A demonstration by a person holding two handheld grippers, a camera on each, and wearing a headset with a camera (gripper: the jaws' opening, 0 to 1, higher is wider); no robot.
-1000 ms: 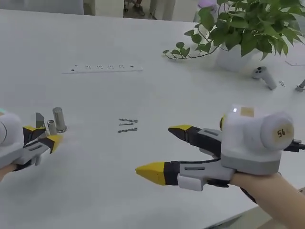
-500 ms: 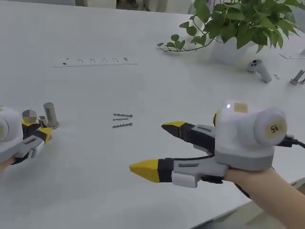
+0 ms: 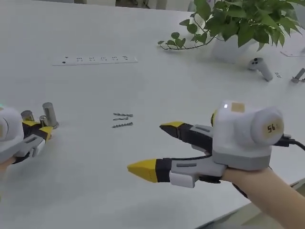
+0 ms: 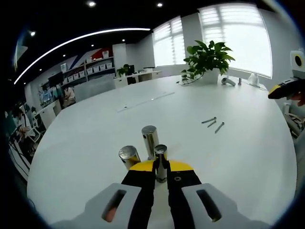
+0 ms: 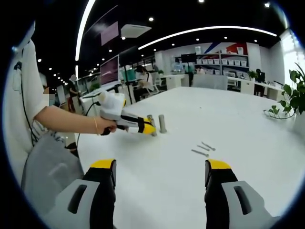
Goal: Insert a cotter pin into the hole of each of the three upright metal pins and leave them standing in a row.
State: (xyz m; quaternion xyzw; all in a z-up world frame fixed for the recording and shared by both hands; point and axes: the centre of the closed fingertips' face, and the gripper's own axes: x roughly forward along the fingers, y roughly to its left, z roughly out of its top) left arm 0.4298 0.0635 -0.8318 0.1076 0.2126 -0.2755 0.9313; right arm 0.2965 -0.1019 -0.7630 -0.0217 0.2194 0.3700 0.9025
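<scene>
— What has shifted in the last half second?

— Little; the shorter pin (image 3: 27,116) beside the left gripper (image 3: 39,128) showed its round top face then, and now it shows mostly its side and seems to stand straighter; the right gripper (image 3: 152,147) hangs in much the same place over the tabletop (image 3: 143,86).

— And the left fingers?

— Clenched on the nearest pin (image 4: 160,160); in the left gripper view the two yellow-tipped fingers press it from either side and hide its foot; the shorter pin (image 4: 129,155) stands just to its left, and the tall pin (image 4: 150,140) stands upright just behind, all three close together.

— The right fingers?

— Released; they are spread wide with nothing between them (the right gripper view (image 5: 159,167) looks straight through the gap at bare tabletop); the same view shows the left gripper (image 5: 143,128) in a person's hand, its tip at the metal pins (image 5: 162,123).

— Where are the cotter pins?

— The three cotter pins (image 3: 123,119) lie loose and side by side on the tabletop, between the two grippers in the head view and well apart from the metal pins; the left gripper view has them (image 4: 213,124) off to the right, and the right gripper view has them (image 5: 202,149) ahead.

— Anything else?

— A white power strip (image 3: 94,59) lies farther back; a potted plant (image 3: 238,24) and a white controller (image 3: 261,68) sit at the far right.
</scene>
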